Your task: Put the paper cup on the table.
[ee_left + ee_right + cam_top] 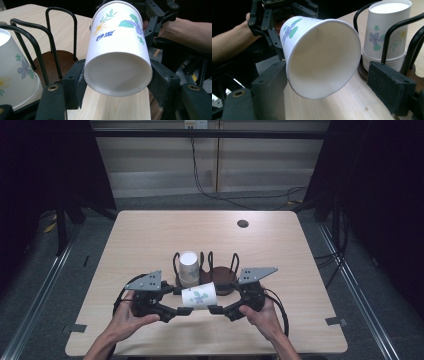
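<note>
A paper cup (199,296) is lying sideways in the air just above the counter (150,235), in front of the wire rack (206,270) holding the upturned stack of cups (189,268). The left gripper (176,310) is pinching its narrow base; the right gripper (216,309) fingers (390,87) are standing spread around its wide mouth, not pressing. Squeezing too hard is likely crushing the thin rim. The rack is sitting close behind; open counter lies to either side.
</note>
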Demonstrator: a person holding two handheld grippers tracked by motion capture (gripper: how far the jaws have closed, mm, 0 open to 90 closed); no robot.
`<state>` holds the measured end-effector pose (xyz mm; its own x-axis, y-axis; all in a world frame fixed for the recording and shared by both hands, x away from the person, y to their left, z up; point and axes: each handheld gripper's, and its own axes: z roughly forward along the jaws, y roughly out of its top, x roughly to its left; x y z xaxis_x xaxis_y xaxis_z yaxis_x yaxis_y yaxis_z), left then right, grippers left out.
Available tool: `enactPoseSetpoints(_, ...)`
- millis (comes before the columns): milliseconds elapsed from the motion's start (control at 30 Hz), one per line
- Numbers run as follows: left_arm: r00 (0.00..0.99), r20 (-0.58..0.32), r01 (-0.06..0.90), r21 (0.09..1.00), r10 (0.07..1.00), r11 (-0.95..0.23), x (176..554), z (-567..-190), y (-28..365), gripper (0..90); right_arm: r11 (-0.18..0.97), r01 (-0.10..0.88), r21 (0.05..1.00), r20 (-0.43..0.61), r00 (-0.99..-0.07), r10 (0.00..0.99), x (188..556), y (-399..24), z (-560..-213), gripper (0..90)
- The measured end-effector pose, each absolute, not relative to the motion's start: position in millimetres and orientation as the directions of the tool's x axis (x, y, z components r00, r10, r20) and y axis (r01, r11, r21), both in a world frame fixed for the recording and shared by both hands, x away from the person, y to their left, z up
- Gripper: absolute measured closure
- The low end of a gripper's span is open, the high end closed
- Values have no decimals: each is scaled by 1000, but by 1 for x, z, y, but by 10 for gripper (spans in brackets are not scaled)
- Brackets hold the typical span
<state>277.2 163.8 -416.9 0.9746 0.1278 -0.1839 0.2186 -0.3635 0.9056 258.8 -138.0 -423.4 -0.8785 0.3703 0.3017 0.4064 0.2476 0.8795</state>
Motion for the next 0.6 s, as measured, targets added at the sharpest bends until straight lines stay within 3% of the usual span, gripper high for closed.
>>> enactPoseSetpoints(600,974,-206,224,902,89,-369,274,-419,156,368,214,413,885,344,-891,295,259,-135,-424,184)
